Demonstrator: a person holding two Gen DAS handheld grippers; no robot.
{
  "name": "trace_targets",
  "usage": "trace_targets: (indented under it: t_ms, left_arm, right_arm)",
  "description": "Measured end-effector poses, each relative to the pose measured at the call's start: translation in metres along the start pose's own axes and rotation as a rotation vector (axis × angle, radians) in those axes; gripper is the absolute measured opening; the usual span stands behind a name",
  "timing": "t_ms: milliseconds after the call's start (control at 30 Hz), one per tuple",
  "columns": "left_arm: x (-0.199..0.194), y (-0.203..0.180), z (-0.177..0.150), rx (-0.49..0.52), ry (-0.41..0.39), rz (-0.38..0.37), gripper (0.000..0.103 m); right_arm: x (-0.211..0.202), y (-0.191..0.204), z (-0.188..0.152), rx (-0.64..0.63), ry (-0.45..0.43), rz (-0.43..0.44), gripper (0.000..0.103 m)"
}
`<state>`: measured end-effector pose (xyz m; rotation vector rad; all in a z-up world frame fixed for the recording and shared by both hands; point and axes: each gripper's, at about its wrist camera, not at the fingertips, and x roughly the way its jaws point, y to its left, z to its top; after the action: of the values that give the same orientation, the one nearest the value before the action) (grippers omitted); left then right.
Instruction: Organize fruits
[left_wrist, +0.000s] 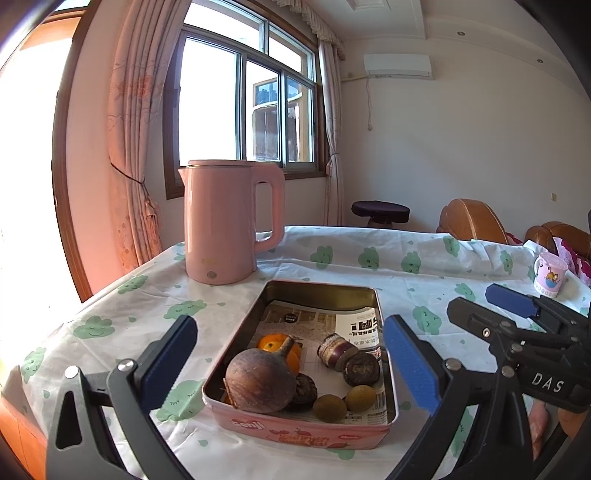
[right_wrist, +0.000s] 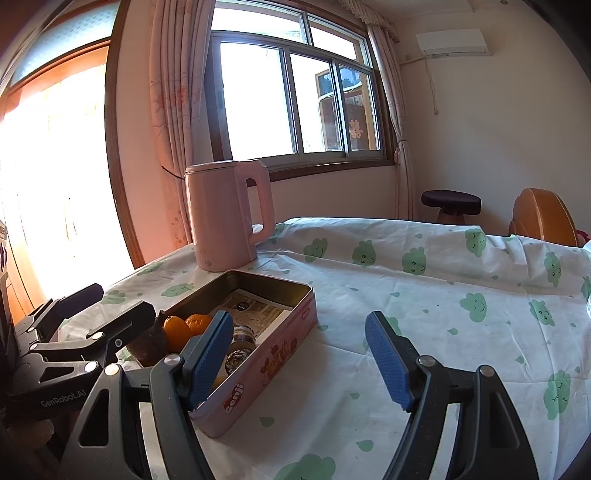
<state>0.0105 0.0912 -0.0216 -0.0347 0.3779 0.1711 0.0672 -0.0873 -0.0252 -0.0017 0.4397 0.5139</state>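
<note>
A pink rectangular tin (left_wrist: 306, 430) lined with newspaper sits on the table and holds the fruit: a big brown round fruit (left_wrist: 260, 380), an orange (left_wrist: 275, 345), two kiwis (left_wrist: 345, 402), a purple cut piece (left_wrist: 336, 349) and dark round pieces (left_wrist: 361, 368). My left gripper (left_wrist: 291, 363) is open and empty, its fingers on either side of the tin's near end, above it. My right gripper (right_wrist: 299, 360) is open and empty, just right of the tin (right_wrist: 266, 365); it also shows in the left wrist view (left_wrist: 513, 306). Oranges (right_wrist: 184, 326) show in the tin.
A pink kettle (left_wrist: 225, 225) stands behind the tin on the white cloth with green clouds (right_wrist: 424, 306). A pink printed mug (left_wrist: 550, 275) is at the far right. A dark stool (left_wrist: 380, 212) and brown leather chairs (left_wrist: 469, 221) stand beyond the table.
</note>
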Motion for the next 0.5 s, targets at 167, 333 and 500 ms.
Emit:
trace_targets:
  t_ms: [167, 333, 500]
  left_arm:
    - [-0.001, 0.0, 0.001, -0.005, 0.002, -0.003, 0.103]
    - [0.0, 0.0, 0.001, -0.015, 0.008, -0.005, 0.103]
    - [0.0, -0.002, 0.001, -0.006, 0.01, 0.006, 0.103]
  right_arm:
    - [-0.005, -0.004, -0.001, 0.006, -0.008, -0.005, 0.075]
    - [-0.009, -0.007, -0.001, 0.01, -0.017, -0.012, 0.075]
    - [-0.013, -0.011, -0.002, 0.014, -0.023, -0.019, 0.075]
